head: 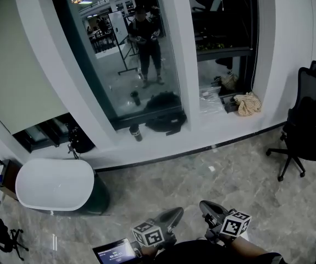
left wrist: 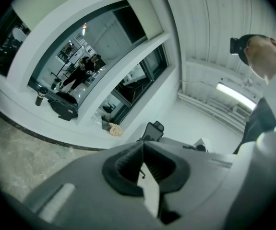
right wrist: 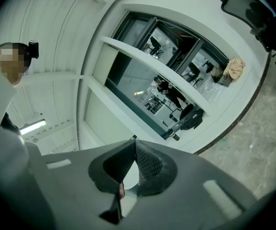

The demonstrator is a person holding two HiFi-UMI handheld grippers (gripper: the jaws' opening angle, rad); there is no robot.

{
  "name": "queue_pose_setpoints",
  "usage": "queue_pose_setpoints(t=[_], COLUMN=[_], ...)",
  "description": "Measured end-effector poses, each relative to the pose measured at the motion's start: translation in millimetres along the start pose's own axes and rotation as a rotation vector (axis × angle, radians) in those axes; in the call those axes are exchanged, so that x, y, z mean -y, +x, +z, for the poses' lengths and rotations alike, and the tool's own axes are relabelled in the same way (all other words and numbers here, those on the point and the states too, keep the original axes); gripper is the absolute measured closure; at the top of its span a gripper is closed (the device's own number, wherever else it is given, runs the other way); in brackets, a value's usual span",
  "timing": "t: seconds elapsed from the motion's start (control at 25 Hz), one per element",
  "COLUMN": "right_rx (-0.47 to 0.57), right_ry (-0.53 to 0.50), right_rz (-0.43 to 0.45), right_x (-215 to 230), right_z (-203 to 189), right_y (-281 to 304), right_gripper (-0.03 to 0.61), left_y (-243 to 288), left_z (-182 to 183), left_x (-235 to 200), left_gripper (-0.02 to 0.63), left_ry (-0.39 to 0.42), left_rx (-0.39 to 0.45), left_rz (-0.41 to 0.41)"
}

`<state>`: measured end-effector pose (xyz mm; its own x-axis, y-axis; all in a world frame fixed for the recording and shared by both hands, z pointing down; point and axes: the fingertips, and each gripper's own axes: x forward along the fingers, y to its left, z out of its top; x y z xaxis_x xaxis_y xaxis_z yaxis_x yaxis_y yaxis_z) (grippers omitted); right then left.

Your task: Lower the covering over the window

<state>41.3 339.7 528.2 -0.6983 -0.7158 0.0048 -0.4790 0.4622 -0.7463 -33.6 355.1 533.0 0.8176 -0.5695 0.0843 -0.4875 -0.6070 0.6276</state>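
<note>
Two tools sit low in the head view, the left gripper [head: 174,214] and right gripper [head: 208,208], each with jaws pressed together on nothing. Past the floor [head: 201,169], a bottle [head: 136,132] and bag [head: 166,121] rest on the sill [head: 212,122]. Behind them the window [head: 119,65] is mostly bare glass; its pale blind [left wrist: 145,16] covers only the top.
</note>
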Motion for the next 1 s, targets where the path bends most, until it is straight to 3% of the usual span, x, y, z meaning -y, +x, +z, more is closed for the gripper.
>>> queue_pose_setpoints(t=[0.16, 0.4, 0.68, 0.88, 1.0], right_rx=[-0.016, -0.043, 0.042, 0.086, 0.101], right_ry=[0.01, 0.021, 0.004, -0.041, -0.033], right_rz=[0.022, 0.045, -0.052, -0.071, -0.086], right_x=[15.1, 40.7, 96.7, 108.1, 117.8], right_z=[12.4, 27.5, 82.8, 123.6, 138.3], right_y=[9.5, 56.5, 142.3, 219.1, 254.7], right_gripper=[0.571, 0.571, 0.571, 0.571, 0.571], left_y=[20.1, 40.5, 103.1, 137.5, 149.5], left_z=[4.2, 40.9, 108.8, 172.8, 193.4], left_x=[-3.1, -46.8, -139.4, -192.8, -226.6], left_gripper=[0.614, 0.614, 0.614, 0.614, 0.614], left_ry=[-0.002, -0.014, -0.025, 0.023, 0.01], left_rx=[0.006, 0.0, -0.033, -0.056, -0.057], left_rz=[-0.014, 0.055, -0.036, -0.132, -0.142])
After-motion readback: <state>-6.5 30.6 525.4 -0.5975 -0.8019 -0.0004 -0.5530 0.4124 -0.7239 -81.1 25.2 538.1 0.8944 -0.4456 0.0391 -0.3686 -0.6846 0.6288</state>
